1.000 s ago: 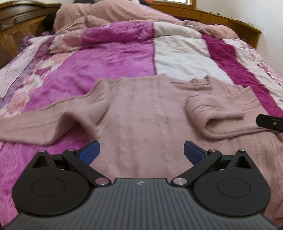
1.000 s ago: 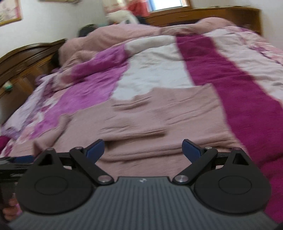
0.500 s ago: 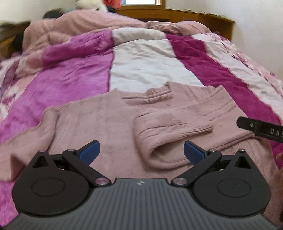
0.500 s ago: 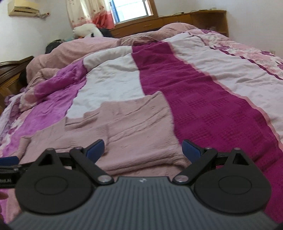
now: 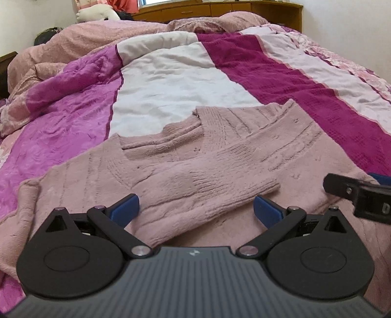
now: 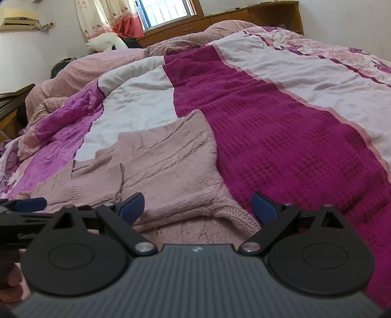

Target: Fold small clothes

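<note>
A dusty-pink knitted sweater (image 5: 220, 156) lies flat on the bed, neckline away from me. One sleeve (image 5: 200, 195) is folded across its chest. My left gripper (image 5: 196, 210) hovers open just over that folded sleeve, nothing between its blue pads. My right gripper (image 6: 198, 205) is open too, low over the sweater's (image 6: 156, 166) right edge near the folded shoulder. The right gripper's finger (image 5: 352, 193) pokes in from the right in the left wrist view. In the right wrist view, a blue pad (image 6: 29, 204) of the left gripper shows at the left edge.
The bed is covered by a striped quilt (image 5: 281, 80) in magenta, white and purple. A pink blanket (image 5: 102, 36) is bunched at the far end. A wooden headboard shelf (image 6: 244, 12) and a window lie beyond. A dark wooden frame (image 6: 12, 105) stands at the left.
Both grippers have swung to the right across the sweater; the left now sits over the folded sleeve, the right over the sweater's right edge. Both stayed open.
</note>
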Demonstrator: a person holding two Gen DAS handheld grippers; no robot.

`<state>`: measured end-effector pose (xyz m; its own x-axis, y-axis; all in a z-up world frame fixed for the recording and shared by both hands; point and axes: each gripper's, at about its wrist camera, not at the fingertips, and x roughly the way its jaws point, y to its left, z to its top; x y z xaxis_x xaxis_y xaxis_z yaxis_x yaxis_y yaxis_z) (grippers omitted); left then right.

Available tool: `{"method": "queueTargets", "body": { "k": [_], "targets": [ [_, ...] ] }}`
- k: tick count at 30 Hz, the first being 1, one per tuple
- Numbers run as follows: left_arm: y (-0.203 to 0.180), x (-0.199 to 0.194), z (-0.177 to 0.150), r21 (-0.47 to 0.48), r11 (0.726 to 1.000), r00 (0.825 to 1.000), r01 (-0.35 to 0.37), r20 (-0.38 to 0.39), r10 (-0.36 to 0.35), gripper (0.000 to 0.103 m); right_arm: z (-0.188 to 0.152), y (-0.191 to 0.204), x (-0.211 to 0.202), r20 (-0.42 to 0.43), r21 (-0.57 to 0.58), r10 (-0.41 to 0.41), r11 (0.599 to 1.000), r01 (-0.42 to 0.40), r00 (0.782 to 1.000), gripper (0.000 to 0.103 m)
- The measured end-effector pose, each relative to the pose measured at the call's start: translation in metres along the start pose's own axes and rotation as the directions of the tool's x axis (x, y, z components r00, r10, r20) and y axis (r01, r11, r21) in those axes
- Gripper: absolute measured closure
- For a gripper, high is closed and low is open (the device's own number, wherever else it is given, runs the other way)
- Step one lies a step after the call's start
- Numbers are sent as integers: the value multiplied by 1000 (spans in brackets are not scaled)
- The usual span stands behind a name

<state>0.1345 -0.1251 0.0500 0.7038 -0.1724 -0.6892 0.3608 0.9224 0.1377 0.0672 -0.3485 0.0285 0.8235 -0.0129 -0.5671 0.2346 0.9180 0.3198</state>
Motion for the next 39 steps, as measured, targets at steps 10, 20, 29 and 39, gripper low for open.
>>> {"method": "queueTargets", "body": {
  "k": [10, 20, 29, 39],
  "targets": [
    [-3, 21, 0, 4, 1000, 1000, -14, 8, 14, 7, -4, 1, 2, 6, -5, -7, 1000, 7, 1000, 8],
    [20, 7, 8, -75, 997, 997, -13, 77, 19, 77, -5, 1, 3, 10, -5, -12, 1000, 12, 1000, 8],
    [76, -25, 2, -230, 964, 984, -137, 84, 160, 83, -4, -1, 3, 14, 2, -6, 1000, 6, 1000, 8],
    [107, -39, -26, -263, 945, 978, -195, 22, 208, 85, -5, 0, 3, 16, -5, -11, 1000, 11, 1000, 8]
  ]
}}
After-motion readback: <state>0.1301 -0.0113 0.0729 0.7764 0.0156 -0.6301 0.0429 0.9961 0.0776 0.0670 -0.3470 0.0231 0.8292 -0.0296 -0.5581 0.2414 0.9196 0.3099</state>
